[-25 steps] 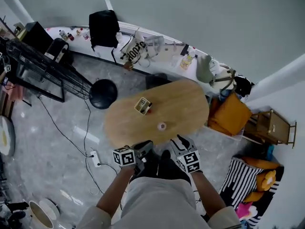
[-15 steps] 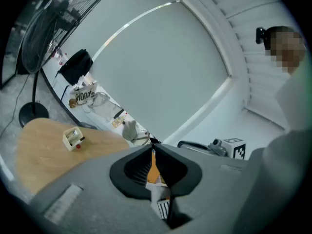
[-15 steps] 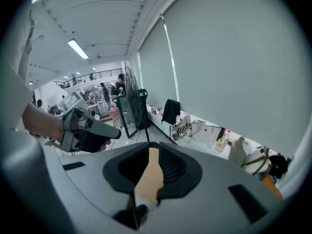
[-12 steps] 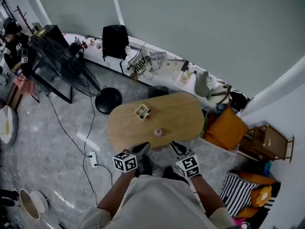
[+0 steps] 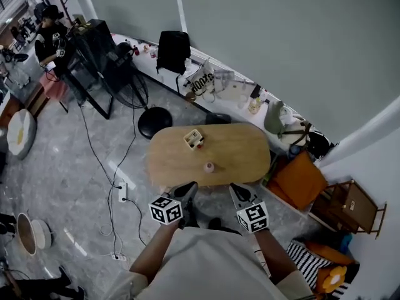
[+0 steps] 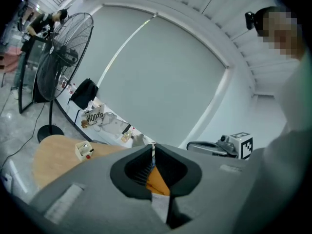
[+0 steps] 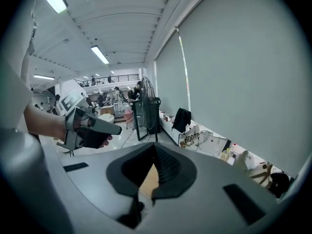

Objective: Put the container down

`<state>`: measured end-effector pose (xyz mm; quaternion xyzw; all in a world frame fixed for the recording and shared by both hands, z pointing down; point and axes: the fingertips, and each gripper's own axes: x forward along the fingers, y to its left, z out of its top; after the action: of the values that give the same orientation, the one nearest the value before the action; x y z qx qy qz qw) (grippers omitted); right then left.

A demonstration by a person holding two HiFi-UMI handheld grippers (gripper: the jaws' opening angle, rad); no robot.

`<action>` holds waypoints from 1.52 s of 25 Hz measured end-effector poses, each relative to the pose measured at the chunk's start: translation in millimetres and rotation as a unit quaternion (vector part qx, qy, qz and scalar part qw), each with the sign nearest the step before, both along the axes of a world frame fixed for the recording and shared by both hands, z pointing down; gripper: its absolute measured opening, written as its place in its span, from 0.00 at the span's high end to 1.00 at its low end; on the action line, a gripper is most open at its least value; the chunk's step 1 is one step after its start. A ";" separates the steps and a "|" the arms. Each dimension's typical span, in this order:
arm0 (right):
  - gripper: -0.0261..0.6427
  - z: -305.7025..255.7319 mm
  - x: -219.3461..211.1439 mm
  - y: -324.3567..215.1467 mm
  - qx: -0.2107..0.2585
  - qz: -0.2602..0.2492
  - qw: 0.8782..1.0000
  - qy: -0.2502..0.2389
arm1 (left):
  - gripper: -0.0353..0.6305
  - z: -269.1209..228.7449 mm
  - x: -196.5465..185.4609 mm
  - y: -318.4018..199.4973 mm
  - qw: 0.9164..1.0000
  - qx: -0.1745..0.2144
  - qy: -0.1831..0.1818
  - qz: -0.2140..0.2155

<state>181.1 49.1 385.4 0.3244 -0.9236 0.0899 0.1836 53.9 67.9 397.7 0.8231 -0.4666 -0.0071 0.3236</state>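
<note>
A small cream container [image 5: 194,139] with a red spot stands on the oval wooden table [image 5: 231,149], left of its middle; it also shows in the left gripper view [image 6: 84,150]. A little pink object [image 5: 209,167] sits near the table's front edge. Both grippers hang in front of the table, apart from it and from the container. My left gripper [image 5: 186,190] is shut, its jaws [image 6: 153,152] meeting with nothing between them. My right gripper [image 5: 237,194] has just been closing and is shut and holds nothing [image 7: 155,151].
A black round stool [image 5: 154,122] and a standing fan [image 6: 66,52] are left of the table. A cluttered white ledge [image 5: 231,92] runs along the wall behind. An orange bag [image 5: 299,180] lies at the right. A power strip [image 5: 122,192] and cables lie on the floor.
Both grippers have risen and drawn back from the table's front edge. The head view has pulled up, so the table looks smaller. The container stays where it was.
</note>
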 end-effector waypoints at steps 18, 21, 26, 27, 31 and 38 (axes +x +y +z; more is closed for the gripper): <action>0.96 -55.0 -22.3 25.7 0.060 0.016 0.998 -0.015 | 0.90 -64.5 -54.9 43.1 0.992 0.084 -0.098 0.002; 0.96 -67.1 -29.0 25.3 0.066 0.029 0.997 -0.025 | 0.90 -69.8 -63.0 41.4 0.991 0.090 -0.101 0.010; 0.96 -75.6 -39.1 22.4 0.073 0.039 0.996 -0.024 | 0.90 -71.5 -75.3 38.8 0.991 0.089 -0.098 0.021; 0.96 -75.9 -40.4 21.7 0.074 0.040 0.996 -0.023 | 0.90 -72.0 -77.4 37.5 0.991 0.091 -0.099 0.021; 0.96 -75.1 -46.2 20.4 0.076 0.041 0.996 -0.021 | 0.90 -72.9 -87.1 34.0 0.991 0.092 -0.097 0.019; 0.96 -76.4 -47.2 20.4 0.078 0.046 0.996 -0.023 | 0.90 -75.3 -91.5 30.7 0.991 0.093 -0.094 0.015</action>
<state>133.9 69.4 309.0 0.3773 -0.9160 0.0338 0.1320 -37.5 98.6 322.4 0.8536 -0.4796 0.0319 0.2008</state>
